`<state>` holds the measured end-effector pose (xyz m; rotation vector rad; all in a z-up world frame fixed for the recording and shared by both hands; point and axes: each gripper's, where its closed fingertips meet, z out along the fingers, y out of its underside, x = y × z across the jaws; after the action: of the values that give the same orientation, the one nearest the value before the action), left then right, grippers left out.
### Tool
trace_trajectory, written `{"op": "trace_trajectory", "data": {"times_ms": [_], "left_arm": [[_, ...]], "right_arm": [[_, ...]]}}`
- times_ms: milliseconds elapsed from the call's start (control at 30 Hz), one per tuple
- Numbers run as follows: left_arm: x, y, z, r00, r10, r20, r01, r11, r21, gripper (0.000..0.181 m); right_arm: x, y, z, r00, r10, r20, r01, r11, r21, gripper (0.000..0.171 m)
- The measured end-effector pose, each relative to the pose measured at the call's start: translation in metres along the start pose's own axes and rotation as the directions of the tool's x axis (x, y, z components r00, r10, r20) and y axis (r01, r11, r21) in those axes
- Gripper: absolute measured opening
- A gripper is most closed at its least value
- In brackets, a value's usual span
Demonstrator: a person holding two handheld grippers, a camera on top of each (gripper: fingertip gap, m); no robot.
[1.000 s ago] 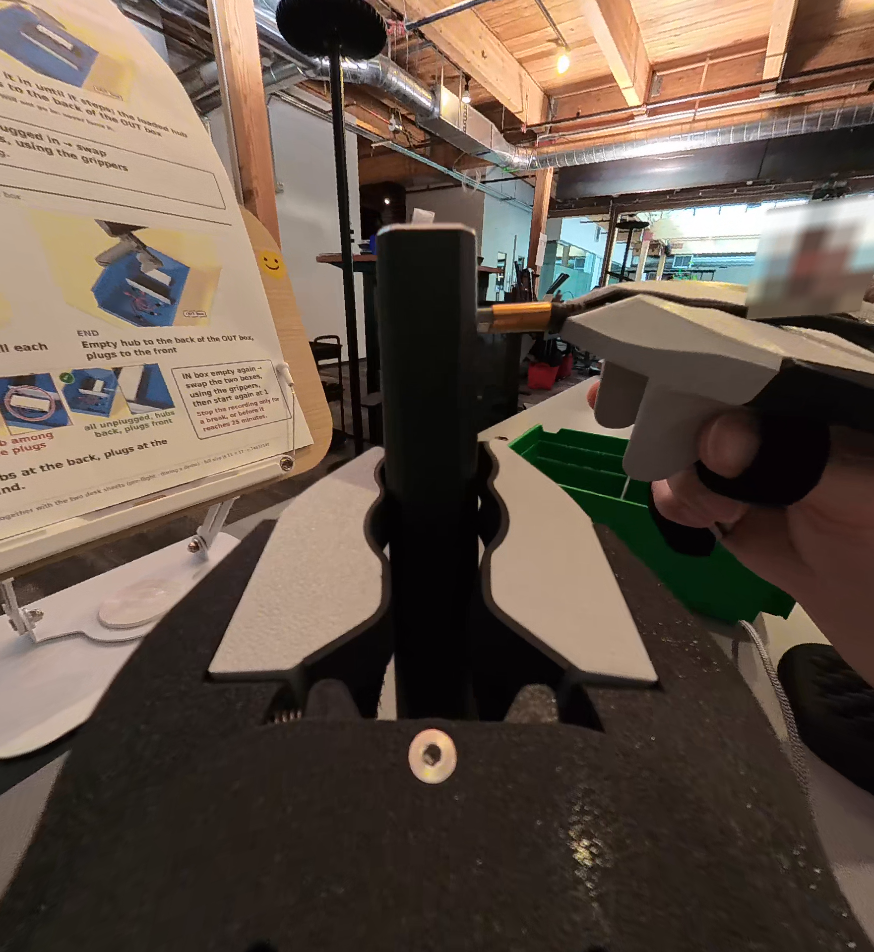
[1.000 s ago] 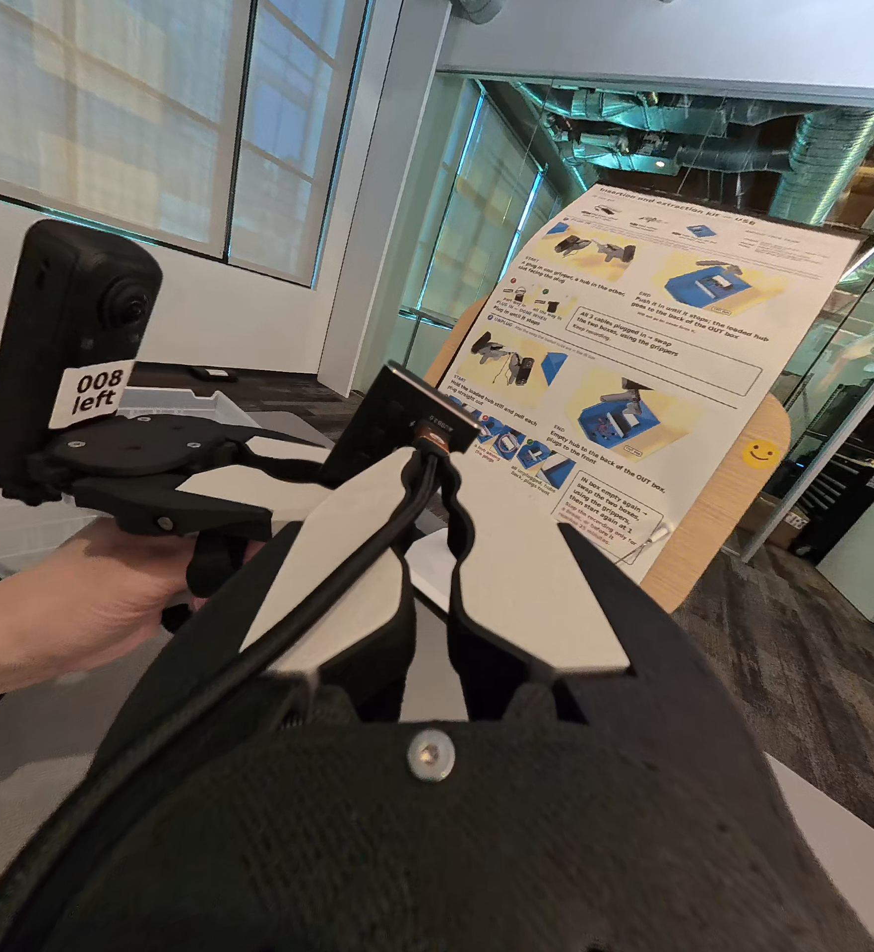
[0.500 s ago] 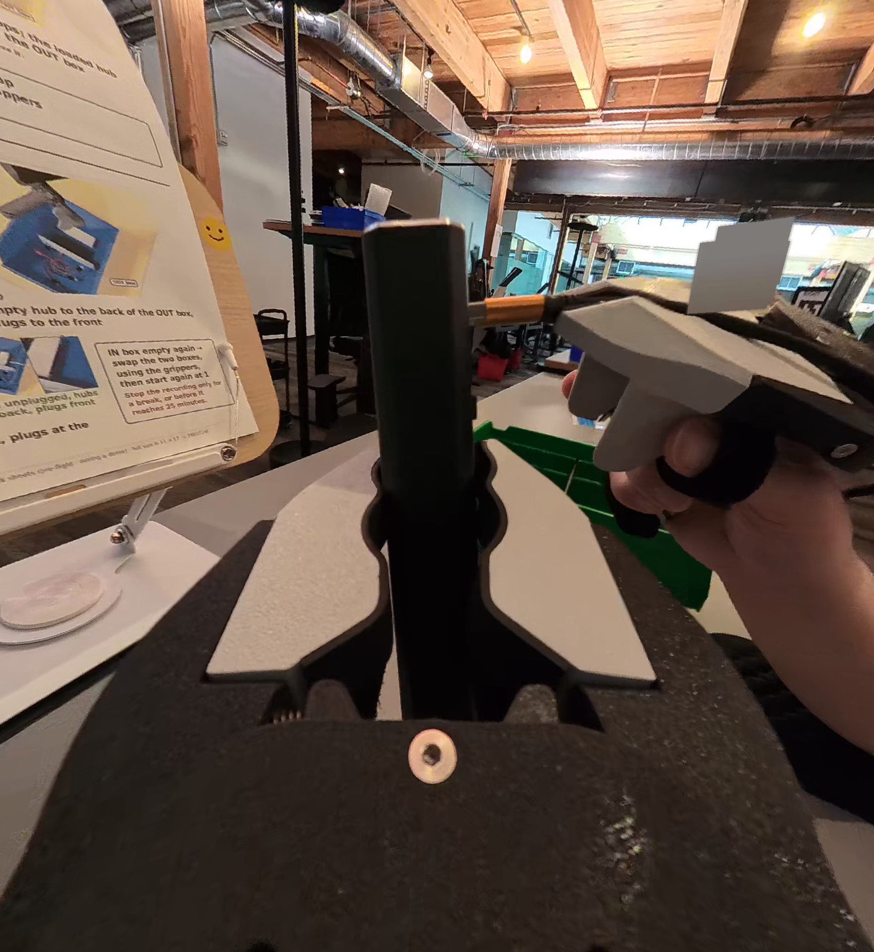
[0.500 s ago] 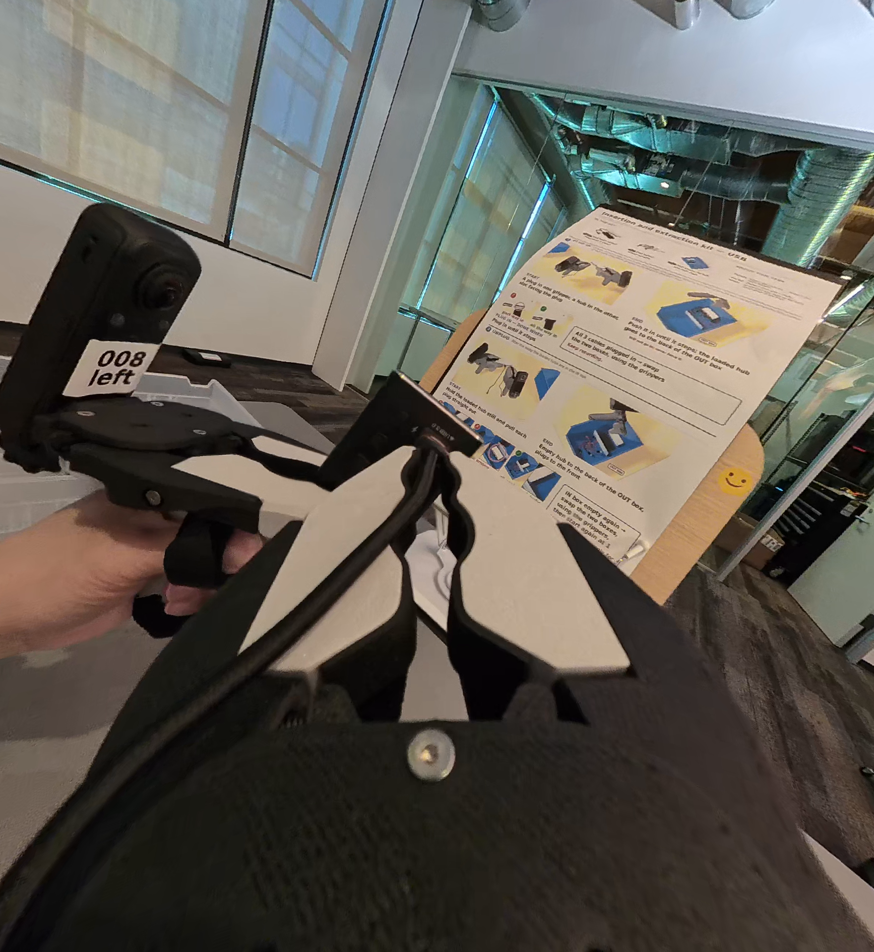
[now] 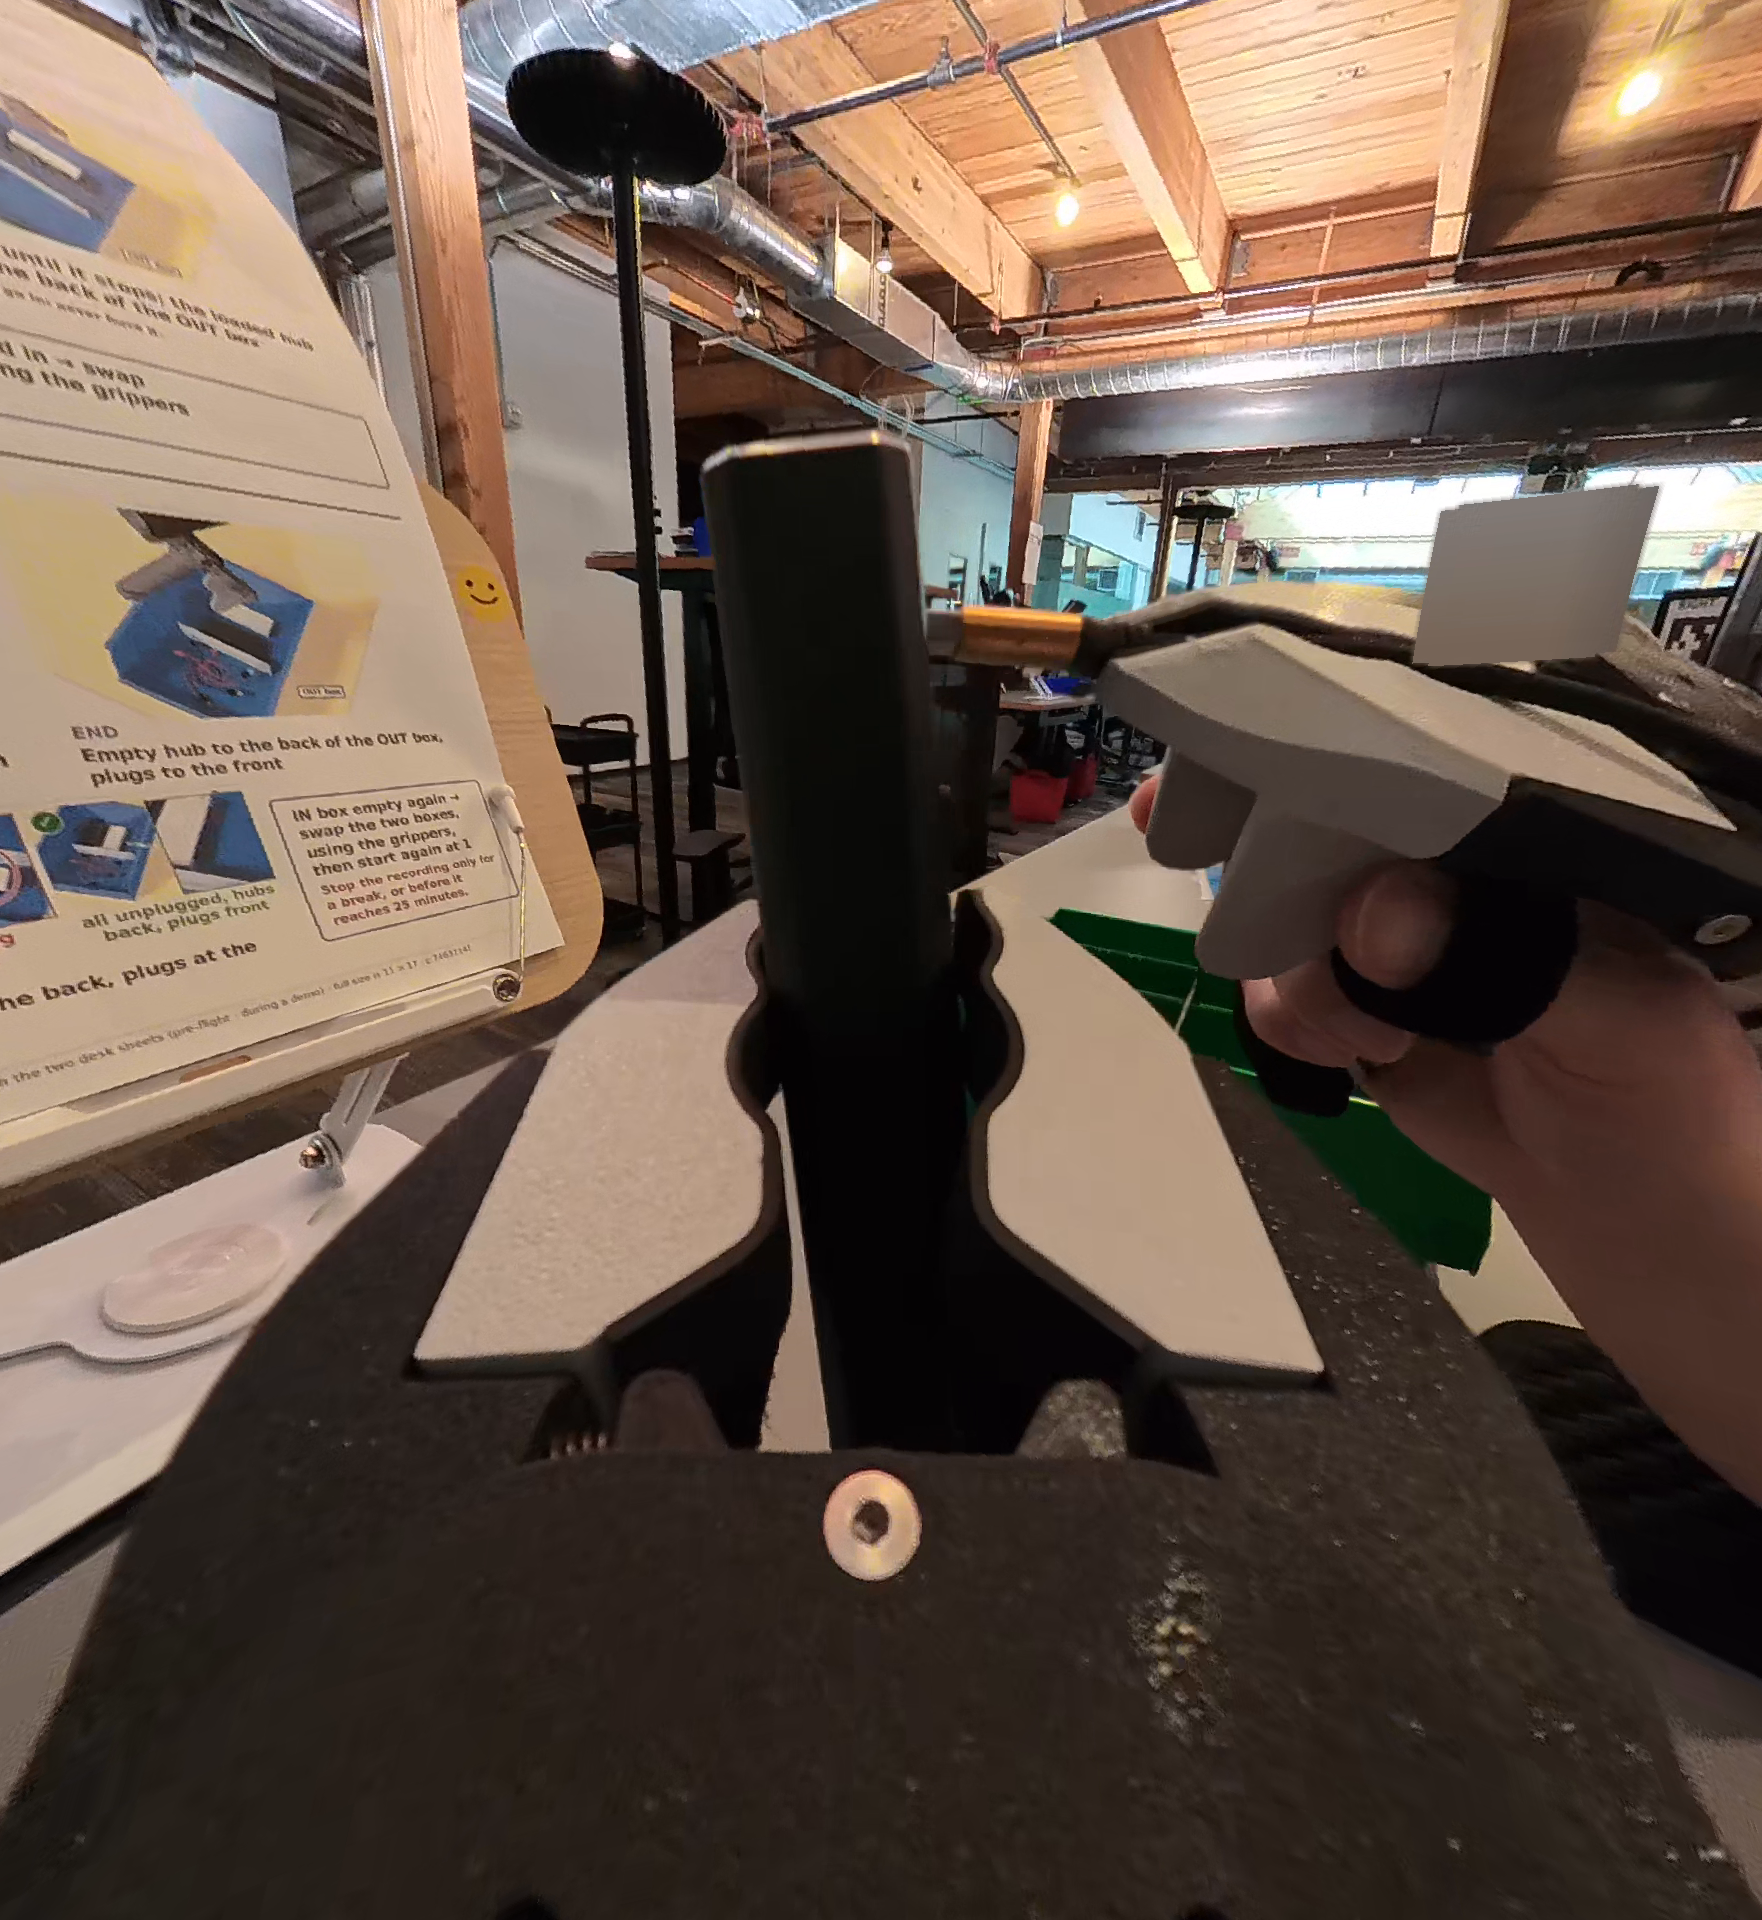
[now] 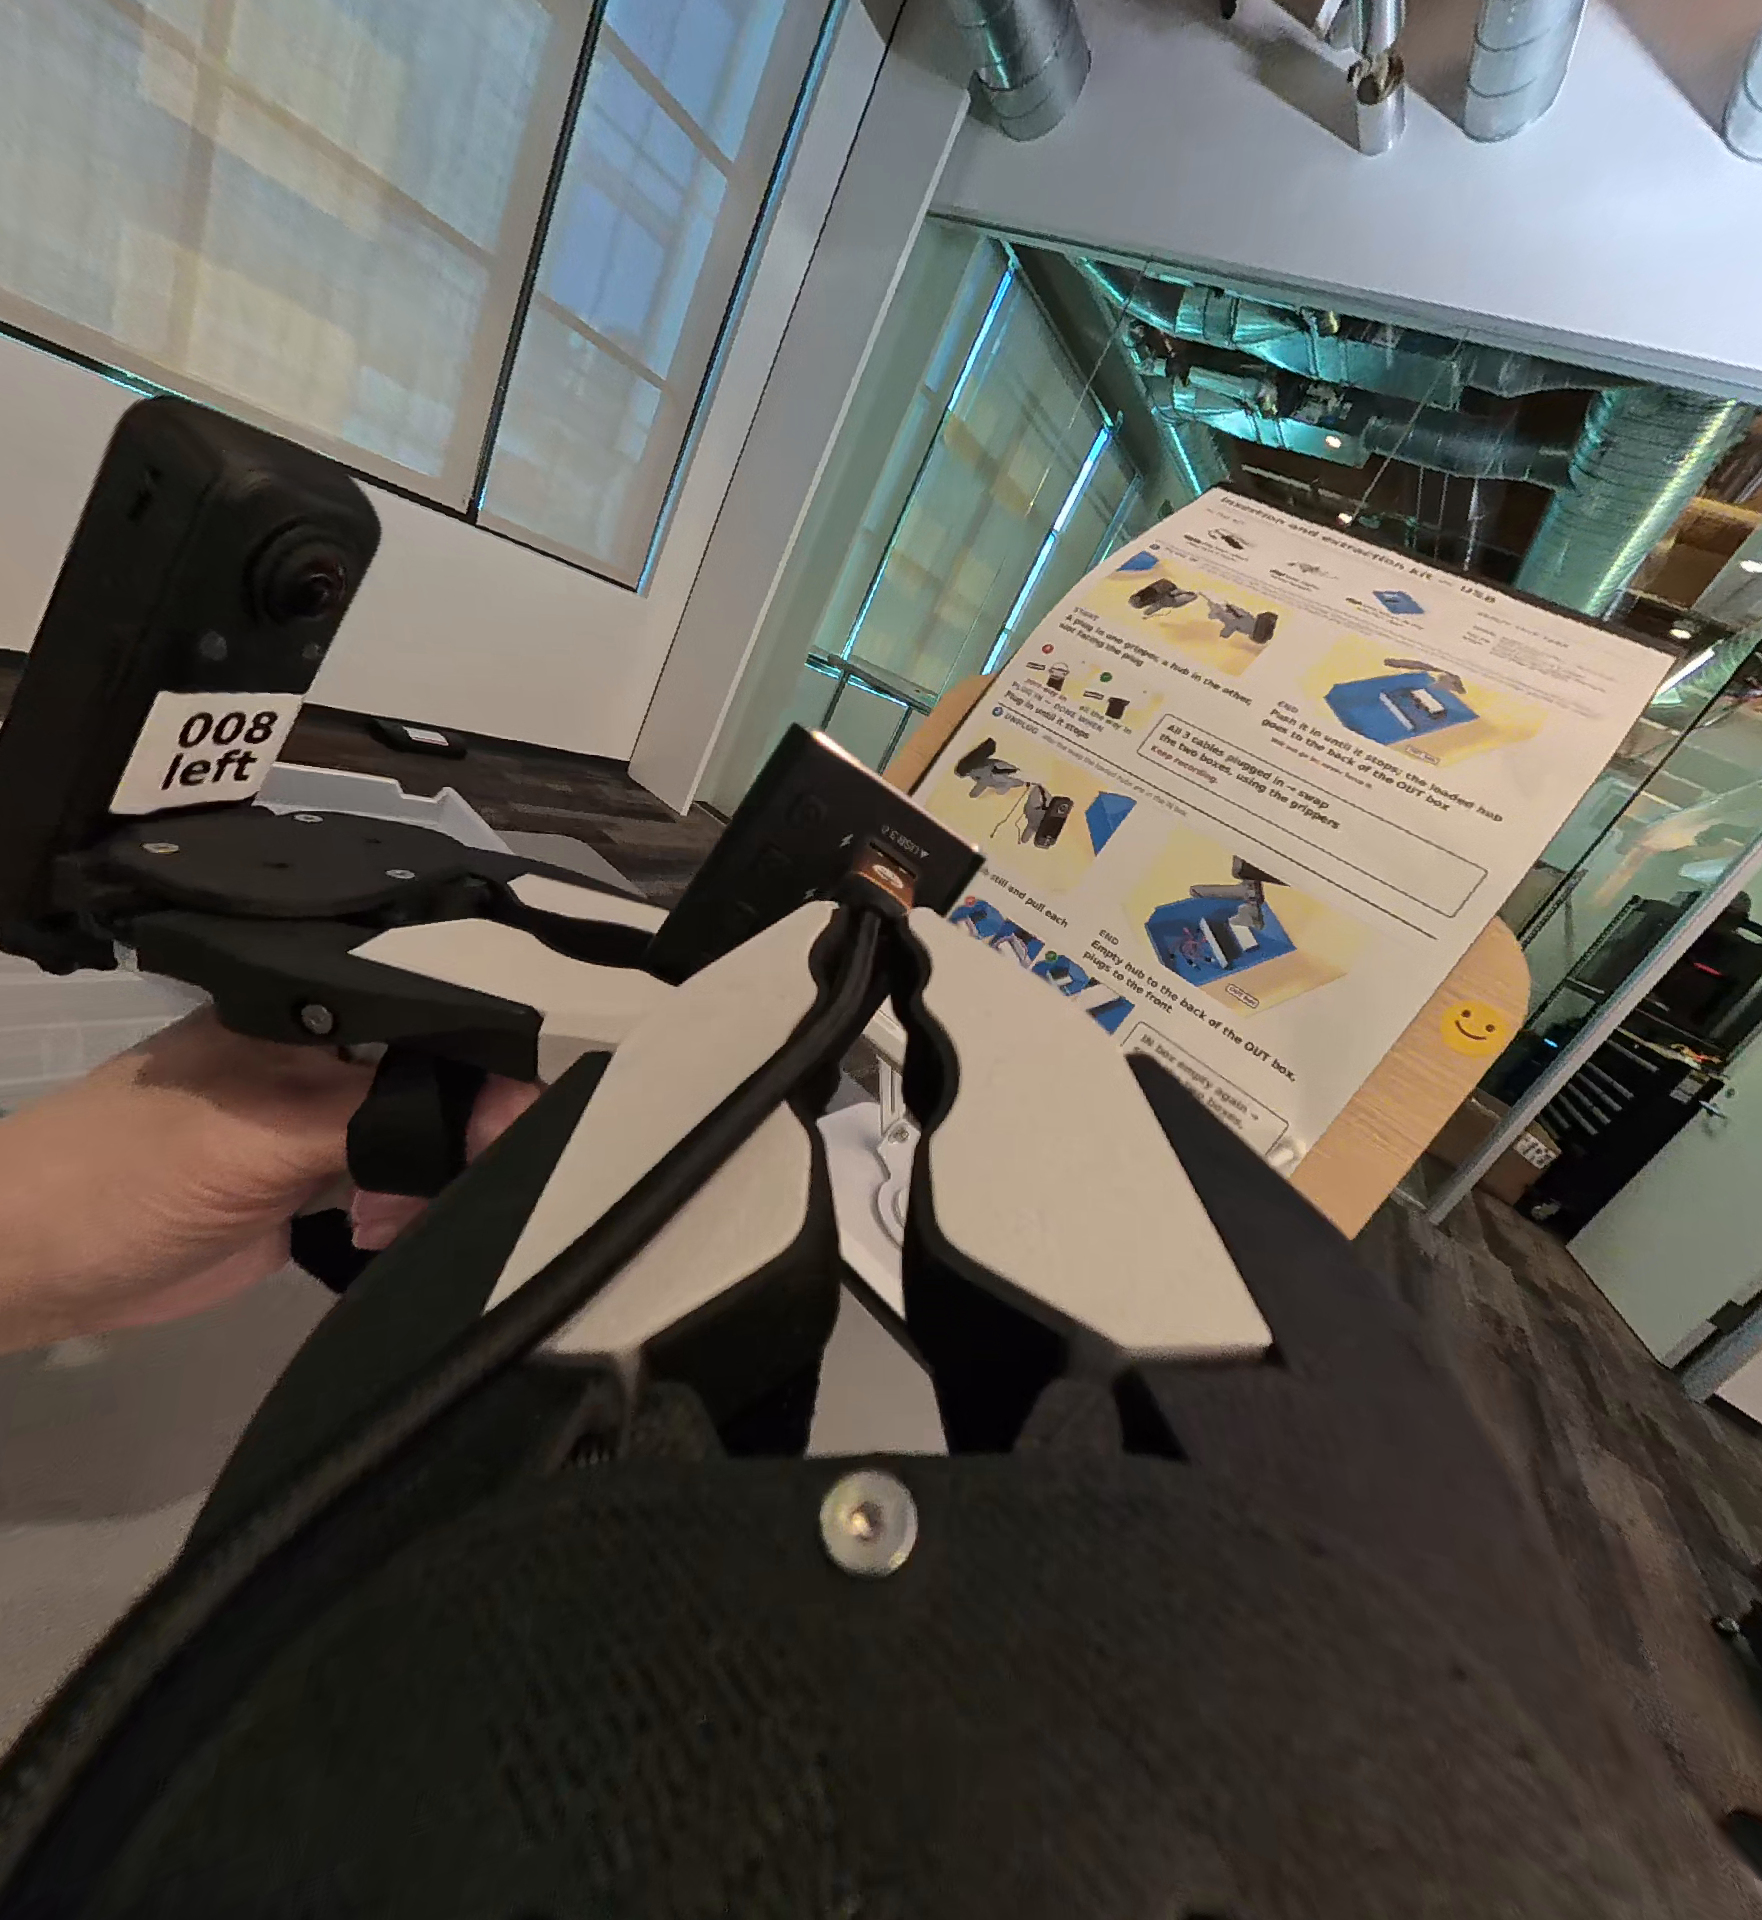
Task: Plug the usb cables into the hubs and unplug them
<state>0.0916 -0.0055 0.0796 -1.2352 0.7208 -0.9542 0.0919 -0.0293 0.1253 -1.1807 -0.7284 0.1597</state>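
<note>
Your left gripper is clamped on the smooth, dark, boxy hub, upright at frame centre. Your right gripper pinches the copper-collared plug of the black cable, seated in the hub's side

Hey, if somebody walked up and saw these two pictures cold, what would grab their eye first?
Probably the dark hub standing upright, clamped in the left gripper, dead centre of the left wrist view. Next, the copper plug meeting the hub's side from the right, pinched by the right gripper, its black cable trailing back. Behind, a big instruction poster leans on a wooden stand.
</note>
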Motion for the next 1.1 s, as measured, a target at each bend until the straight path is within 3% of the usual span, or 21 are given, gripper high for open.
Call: {"op": "trace_trajectory", "data": {"times_ms": [200, 400, 600, 800, 1100], "left_arm": [[-0.001, -0.002, -0.003, 0.979, 0.195, 0.052, -0.193, 0.980, -0.045, 0.032], [0.006, -0.006, -0.004, 0.982, 0.188, 0.026, -0.188, 0.982, -0.009, 0.032], [0.008, -0.018, -0.010, 0.943, 0.325, 0.072, -0.325, 0.946, -0.011, 0.032], [0.008, -0.023, -0.012, 0.922, 0.371, 0.107, -0.372, 0.928, -0.018, 0.032], [0.000, -0.020, -0.010, 0.922, 0.334, 0.194, -0.346, 0.938, 0.030, 0.032]], "right_arm": [[0.002, -0.004, -0.004, 0.997, -0.001, 0.077, 0.000, 1.000, 0.019, 0.008], [0.000, -0.008, -0.007, 0.992, 0.009, 0.126, -0.015, 0.999, 0.044, 0.008], [-0.003, -0.017, -0.011, 0.980, 0.085, 0.178, -0.101, 0.992, 0.080, 0.008], [-0.005, -0.021, -0.011, 0.997, 0.009, 0.072, -0.017, 0.994, 0.109, 0.007], [-0.004, -0.018, -0.008, 0.948, 0.310, 0.069, -0.316, 0.940, 0.128, 0.009]]}}
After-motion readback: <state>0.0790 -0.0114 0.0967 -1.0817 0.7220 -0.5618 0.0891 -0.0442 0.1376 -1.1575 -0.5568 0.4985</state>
